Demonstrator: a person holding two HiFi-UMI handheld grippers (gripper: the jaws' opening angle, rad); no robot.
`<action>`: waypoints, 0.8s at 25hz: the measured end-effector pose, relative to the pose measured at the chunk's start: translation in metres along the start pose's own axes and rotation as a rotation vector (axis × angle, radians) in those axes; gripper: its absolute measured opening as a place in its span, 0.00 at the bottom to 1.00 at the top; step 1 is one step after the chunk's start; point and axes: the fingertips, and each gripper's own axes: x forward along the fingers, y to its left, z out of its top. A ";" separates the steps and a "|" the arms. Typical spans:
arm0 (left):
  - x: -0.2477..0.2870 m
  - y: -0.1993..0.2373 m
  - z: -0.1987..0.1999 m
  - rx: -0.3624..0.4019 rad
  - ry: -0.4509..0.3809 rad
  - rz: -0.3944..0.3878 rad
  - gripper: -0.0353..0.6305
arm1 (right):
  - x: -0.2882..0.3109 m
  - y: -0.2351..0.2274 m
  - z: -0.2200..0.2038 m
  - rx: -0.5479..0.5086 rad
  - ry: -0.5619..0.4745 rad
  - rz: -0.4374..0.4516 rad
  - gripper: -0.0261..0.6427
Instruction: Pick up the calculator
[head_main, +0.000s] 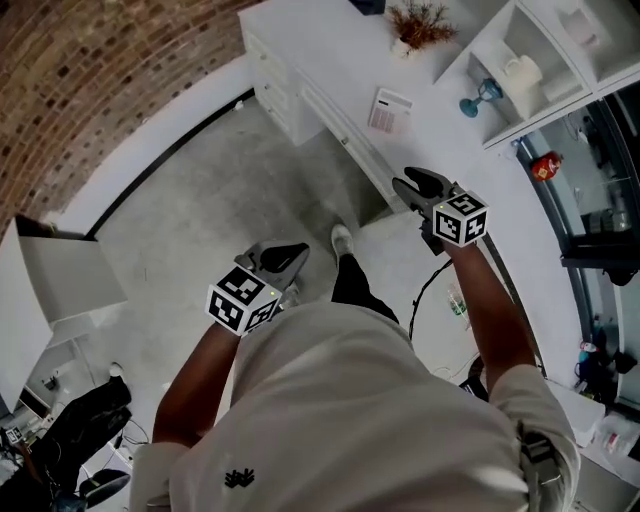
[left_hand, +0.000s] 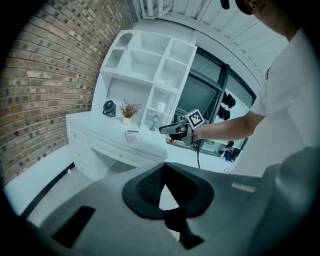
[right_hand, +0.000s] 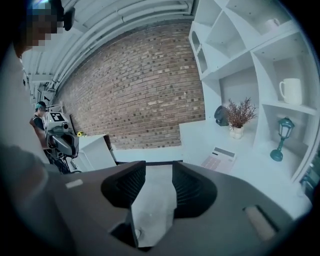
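Head view: a person in a pale shirt stands on a grey floor (head_main: 210, 210) and holds both tools out ahead. The left gripper (head_main: 295, 255) hangs over the open floor. The right gripper (head_main: 408, 182) is at the front edge of a white desk (head_main: 330, 50). The calculator (head_main: 390, 110) lies flat on that desk, beyond the right gripper and well apart from both. A potted plant (head_main: 420, 22) stands further back on the desk. Beside it, a white shelf unit (head_main: 497, 30) carries a mug (head_main: 522, 70) and a teal lamp (head_main: 480, 97). A brick wall (head_main: 90, 70) runs along the far side of the room.

Left gripper view: the two dark pads meet at their far tips, leaving only a narrow wedge of light behind them, with nothing caught between. Past them, the calculator (left_hand: 132, 136) sits near the desk's front edge, in front of the plant. The right gripper (left_hand: 172, 130) is held out level to the right of it, not touching it.

Right gripper view: the jaws stand clearly apart and empty, and only bare floor shows through the gap. The calculator (right_hand: 220, 159) lies off to the right of the jaws on the desk top, near the plant and lamp. The left gripper (right_hand: 62, 142) shows far off at the left edge.
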 end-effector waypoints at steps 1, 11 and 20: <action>0.006 0.008 0.003 -0.002 0.006 0.002 0.06 | 0.007 -0.013 0.003 0.000 0.001 -0.003 0.31; 0.098 0.069 0.082 -0.072 -0.020 0.081 0.06 | 0.068 -0.163 0.040 -0.039 0.033 0.053 0.32; 0.166 0.095 0.101 -0.106 0.032 0.141 0.06 | 0.130 -0.269 0.020 -0.037 0.119 0.131 0.37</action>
